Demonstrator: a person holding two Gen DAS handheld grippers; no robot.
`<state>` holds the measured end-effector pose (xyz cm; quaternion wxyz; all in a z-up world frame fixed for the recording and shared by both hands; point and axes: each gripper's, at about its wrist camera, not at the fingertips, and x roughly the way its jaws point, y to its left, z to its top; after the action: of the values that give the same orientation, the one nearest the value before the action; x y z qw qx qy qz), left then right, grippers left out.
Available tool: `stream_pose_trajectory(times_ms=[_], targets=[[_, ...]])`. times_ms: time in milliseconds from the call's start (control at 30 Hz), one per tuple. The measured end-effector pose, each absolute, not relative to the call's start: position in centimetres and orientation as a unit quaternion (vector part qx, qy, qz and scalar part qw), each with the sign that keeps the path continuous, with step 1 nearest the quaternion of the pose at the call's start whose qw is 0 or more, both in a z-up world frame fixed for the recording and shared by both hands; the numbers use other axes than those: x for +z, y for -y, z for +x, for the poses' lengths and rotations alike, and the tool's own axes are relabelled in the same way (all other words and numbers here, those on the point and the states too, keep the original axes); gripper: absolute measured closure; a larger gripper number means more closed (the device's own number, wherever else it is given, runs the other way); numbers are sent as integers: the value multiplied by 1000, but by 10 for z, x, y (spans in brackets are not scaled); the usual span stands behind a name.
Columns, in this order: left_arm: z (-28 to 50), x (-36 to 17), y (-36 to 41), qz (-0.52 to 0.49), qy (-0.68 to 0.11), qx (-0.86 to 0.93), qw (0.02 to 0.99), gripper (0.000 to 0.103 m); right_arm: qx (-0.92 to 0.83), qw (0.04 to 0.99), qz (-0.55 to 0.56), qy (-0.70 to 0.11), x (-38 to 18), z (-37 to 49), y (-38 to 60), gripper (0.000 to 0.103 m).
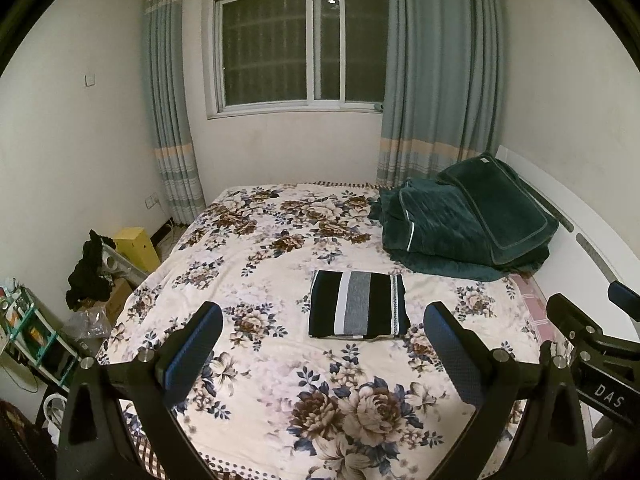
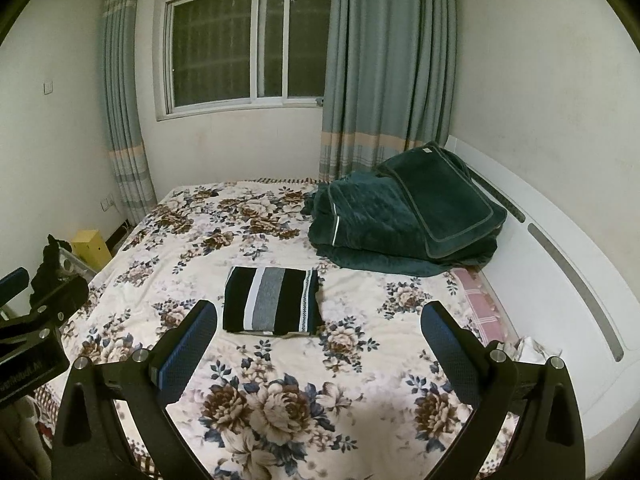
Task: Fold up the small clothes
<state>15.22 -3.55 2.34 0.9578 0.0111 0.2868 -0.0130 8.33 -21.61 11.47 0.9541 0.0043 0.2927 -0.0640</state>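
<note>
A home bedroom: a bed (image 1: 280, 360) under a floral cover fills the room. Behind its far edge a window (image 1: 300, 48) hangs with blue-grey curtains (image 1: 440, 80); a folded dark-green quilt (image 1: 468, 224) lies on the bed's far right corner.

Lower right of the left wrist view: the white letters "DAS" stand on the black body of the right gripper (image 1: 592, 344). Lower left of the right wrist view: a line of white lettering stands on the black body of the left gripper (image 2: 36, 344), too blurred and skewed to read. No other legible text appears.
</note>
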Motion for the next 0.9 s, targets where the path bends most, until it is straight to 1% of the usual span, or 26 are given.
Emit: stream_pose_trajectory(times_ms=[900], targets=[[141,26,30,3,-289,7,957,0,-55,954,8,-294,113,89,203,0]])
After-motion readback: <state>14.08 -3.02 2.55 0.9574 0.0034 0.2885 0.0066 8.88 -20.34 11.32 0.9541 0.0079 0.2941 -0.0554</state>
